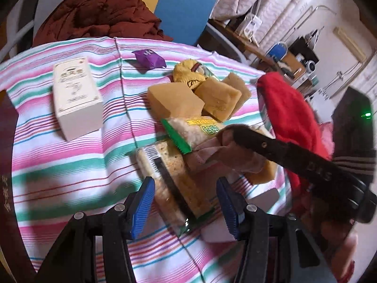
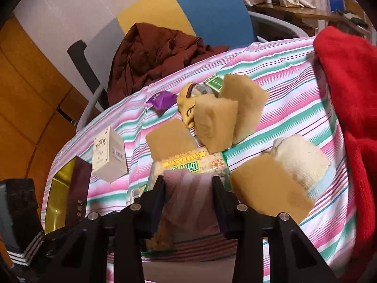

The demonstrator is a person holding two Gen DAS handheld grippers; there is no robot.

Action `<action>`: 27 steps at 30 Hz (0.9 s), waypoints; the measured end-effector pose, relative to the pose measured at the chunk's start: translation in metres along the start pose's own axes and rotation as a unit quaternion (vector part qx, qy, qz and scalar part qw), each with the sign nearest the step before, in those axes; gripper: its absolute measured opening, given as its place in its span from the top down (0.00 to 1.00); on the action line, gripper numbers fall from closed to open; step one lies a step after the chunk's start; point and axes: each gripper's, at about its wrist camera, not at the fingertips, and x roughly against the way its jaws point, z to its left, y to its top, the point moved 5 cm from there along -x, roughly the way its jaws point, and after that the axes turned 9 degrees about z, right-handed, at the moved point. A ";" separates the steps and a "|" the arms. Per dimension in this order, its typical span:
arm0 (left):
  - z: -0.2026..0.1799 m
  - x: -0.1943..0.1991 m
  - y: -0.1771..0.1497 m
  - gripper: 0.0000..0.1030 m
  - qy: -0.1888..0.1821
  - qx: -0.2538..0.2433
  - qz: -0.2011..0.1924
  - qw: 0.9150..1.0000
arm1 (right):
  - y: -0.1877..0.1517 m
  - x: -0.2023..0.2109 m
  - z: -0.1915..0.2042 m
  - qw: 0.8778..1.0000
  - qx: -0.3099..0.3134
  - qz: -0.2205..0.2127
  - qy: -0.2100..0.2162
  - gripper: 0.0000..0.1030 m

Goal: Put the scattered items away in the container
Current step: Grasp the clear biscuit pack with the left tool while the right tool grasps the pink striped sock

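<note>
My left gripper (image 1: 186,202) stands open, its blue pads on either side of a clear-wrapped cracker packet (image 1: 169,176) lying on the striped cloth. My right gripper (image 2: 188,186) is shut on a mauve striped cloth (image 2: 188,202); its black finger (image 1: 271,146) reaches in from the right in the left wrist view. A green-edged snack packet (image 1: 188,129) lies just beyond. Tan sponges (image 1: 174,99), a yellow sock (image 1: 188,75), a purple sachet (image 1: 149,57) and a white carton (image 1: 75,99) are scattered further back. A dark red box with a gold lining (image 2: 59,188) stands at the left.
A red garment (image 1: 289,118) is heaped at the right edge of the striped tablecloth (image 1: 70,165). A cream sock (image 2: 304,158) and another tan sponge (image 2: 268,186) lie near it. A maroon jacket (image 1: 99,11) hangs on a chair behind the table.
</note>
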 end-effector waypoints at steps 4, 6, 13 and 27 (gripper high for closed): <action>-0.011 -0.017 0.004 0.47 0.063 -0.024 0.009 0.998 | 0.006 0.005 -0.001 1.000 -0.012 -0.022 0.003 0.62; -0.013 -0.021 0.003 0.47 0.089 -0.037 0.002 0.995 | 0.008 0.010 -0.007 0.999 -0.023 -0.031 0.012 0.62; 0.018 -0.028 -0.002 0.50 0.045 0.012 0.004 0.999 | 0.007 0.010 -0.005 0.999 -0.012 -0.030 0.018 0.62; 0.045 0.001 -0.020 0.70 -0.006 0.041 -0.026 0.999 | 0.005 0.003 0.003 0.999 0.005 -0.023 0.037 0.62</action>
